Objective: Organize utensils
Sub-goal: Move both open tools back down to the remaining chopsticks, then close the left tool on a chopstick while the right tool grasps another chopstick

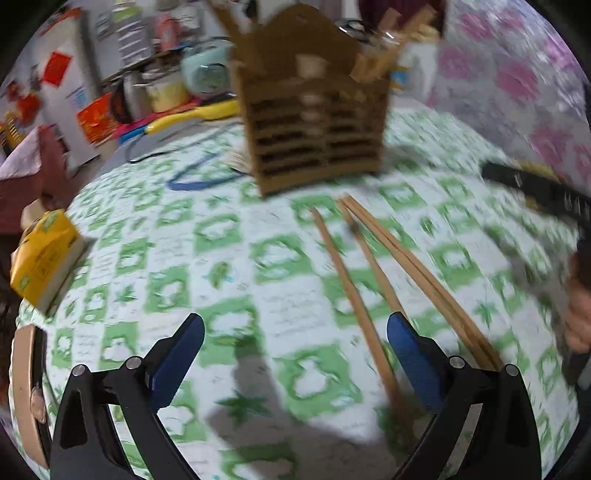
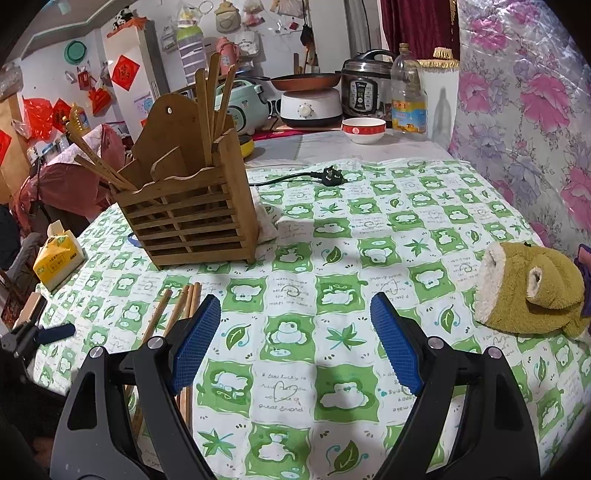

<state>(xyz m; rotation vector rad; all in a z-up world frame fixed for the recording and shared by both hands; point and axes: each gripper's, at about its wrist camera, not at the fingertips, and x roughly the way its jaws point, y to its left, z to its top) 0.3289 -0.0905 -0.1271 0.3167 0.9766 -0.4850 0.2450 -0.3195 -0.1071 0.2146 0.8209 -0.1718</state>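
Chopsticks [image 1: 373,273] lie loose on bench [image 2: 424,206], just before wooden holder [image 2: 192,218]. Left gripper [image 1: 295,358] and right gripper [image 2: 295,332]: jaws spread, empty. Left likely lining up for a pickup; holder's compartments already carry several sticks.

White wall [image 2: 55,77] with red paper decorations [image 2: 125,72], dark red curtain [image 2: 417,26], floral pink-purple covering [image 2: 524,103] on right. Surface with green-white checked cloth [image 2: 369,221]; cluttered shelf of rice cookers [image 2: 364,88] behind. Indoor light.

Loose chopsticks [image 1: 364,280] before wooden holder [image 1: 314,110]; left gripper [image 1: 295,354] spread above tablecloth [image 1: 221,258]
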